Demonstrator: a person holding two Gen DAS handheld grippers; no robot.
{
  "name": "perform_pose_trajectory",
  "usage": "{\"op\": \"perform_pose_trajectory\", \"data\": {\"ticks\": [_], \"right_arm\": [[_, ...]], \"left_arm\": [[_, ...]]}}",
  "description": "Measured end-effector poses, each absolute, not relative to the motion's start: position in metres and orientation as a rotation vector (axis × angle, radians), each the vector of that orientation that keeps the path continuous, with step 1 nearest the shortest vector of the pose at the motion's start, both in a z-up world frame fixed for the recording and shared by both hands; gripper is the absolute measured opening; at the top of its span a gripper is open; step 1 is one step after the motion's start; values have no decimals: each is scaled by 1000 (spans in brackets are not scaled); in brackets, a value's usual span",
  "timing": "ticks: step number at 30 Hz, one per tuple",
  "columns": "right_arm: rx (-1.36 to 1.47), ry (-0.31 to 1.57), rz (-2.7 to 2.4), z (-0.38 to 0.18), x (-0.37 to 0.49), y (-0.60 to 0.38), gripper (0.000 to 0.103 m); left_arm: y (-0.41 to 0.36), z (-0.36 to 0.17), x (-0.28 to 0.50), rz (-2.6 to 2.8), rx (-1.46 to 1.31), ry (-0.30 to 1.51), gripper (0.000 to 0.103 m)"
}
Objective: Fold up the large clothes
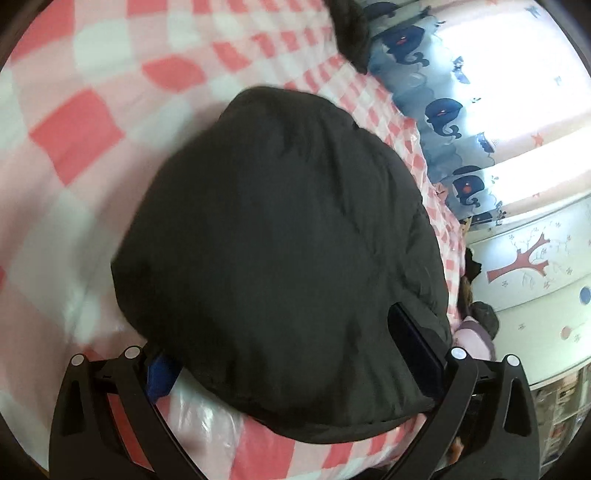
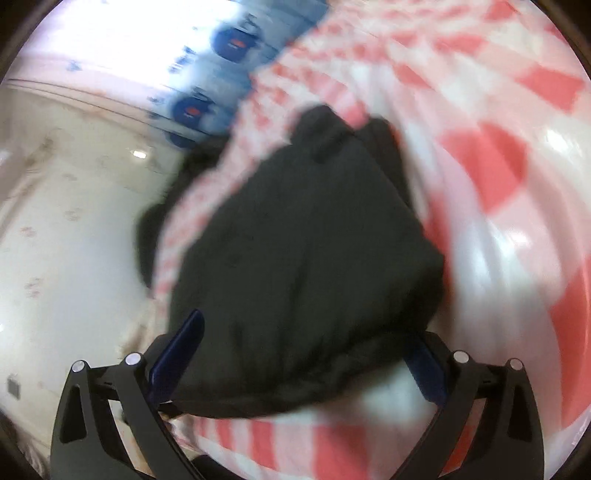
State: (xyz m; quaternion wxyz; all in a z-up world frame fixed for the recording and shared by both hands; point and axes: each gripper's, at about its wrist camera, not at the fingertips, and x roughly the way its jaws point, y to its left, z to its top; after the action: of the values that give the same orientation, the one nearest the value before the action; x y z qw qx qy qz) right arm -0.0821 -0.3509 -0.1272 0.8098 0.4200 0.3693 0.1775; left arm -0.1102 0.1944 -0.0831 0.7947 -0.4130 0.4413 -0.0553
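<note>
A black padded jacket [image 1: 280, 258] lies bunched into a rounded bundle on a bed with a pink and white checked cover [image 1: 85, 125]. My left gripper [image 1: 288, 354] is open wide, its two fingers standing on either side of the bundle's near end. In the blurred right wrist view, the same jacket [image 2: 306, 266] sits on the checked cover [image 2: 491, 155]. My right gripper [image 2: 301, 363] is also open wide, with the jacket's near edge between its blue pads [image 2: 177, 354]. Whether either gripper's pads touch the cloth I cannot tell.
Another dark garment [image 1: 351, 33] lies at the far end of the bed. Beyond the bed's edge hang whale-patterned curtains [image 1: 443, 110] at a bright window. A white wall carries a red tree decal [image 1: 524, 258], with pinkish items [image 1: 472, 339] below it.
</note>
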Motion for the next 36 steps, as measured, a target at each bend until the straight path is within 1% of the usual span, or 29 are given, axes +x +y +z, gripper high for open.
{"op": "perform_pose_trajectory", "data": {"ticks": [2,4,10,15,16,17,18,20,21,22,23,24,25,26,27,28,29,32,36], "right_arm": [[864,845,378,-130,-73,-346,96],[891,903,371,-144,-64,-347,96],[1007,919,346,-167,-64,-364,96],[1080,974,376,-169,-64,-371,96],[1099,981,376,-168,-61,-373,96],[1125,974,370,-164,-58,-370,96],[1147,960,368,-161,-61,-370,95],[1102,955,370,-152,-62,-365,80],[1055,957,352,-146,-63,-361,56],[1035,949,347,-141,-65,-359,42],[1035,931,353,-139,-66,-359,39],[1036,920,360,-137,-65,-359,35],[1041,915,368,-139,-65,-360,32],[1047,908,380,-139,-65,-360,31],[1044,901,385,-139,-64,-360,28],[1030,894,389,-137,-64,-358,26],[1012,881,398,-133,-64,-356,26],[971,850,422,-120,-63,-350,23],[926,840,451,-106,-66,-344,23]], "left_arm": [[195,-88,-105,-117,-881,986,96],[195,-89,-102,-112,-907,990,96],[191,-90,-106,-124,-867,986,96],[194,-90,-110,-130,-882,963,96],[194,-89,-109,-133,-884,960,95],[194,-89,-110,-132,-882,957,88],[195,-89,-109,-128,-876,957,84],[199,-90,-109,-134,-883,963,67],[202,-91,-111,-146,-897,963,64],[204,-92,-111,-155,-905,964,56],[206,-93,-111,-164,-911,965,51],[207,-92,-111,-171,-911,967,49],[206,-91,-111,-173,-906,968,42],[205,-89,-110,-181,-888,970,35],[203,-87,-110,-185,-871,971,31],[201,-83,-110,-185,-843,970,25],[199,-79,-109,-184,-821,969,21],[195,-66,-113,-168,-773,959,16],[193,-47,-129,-160,-702,946,15]]}}
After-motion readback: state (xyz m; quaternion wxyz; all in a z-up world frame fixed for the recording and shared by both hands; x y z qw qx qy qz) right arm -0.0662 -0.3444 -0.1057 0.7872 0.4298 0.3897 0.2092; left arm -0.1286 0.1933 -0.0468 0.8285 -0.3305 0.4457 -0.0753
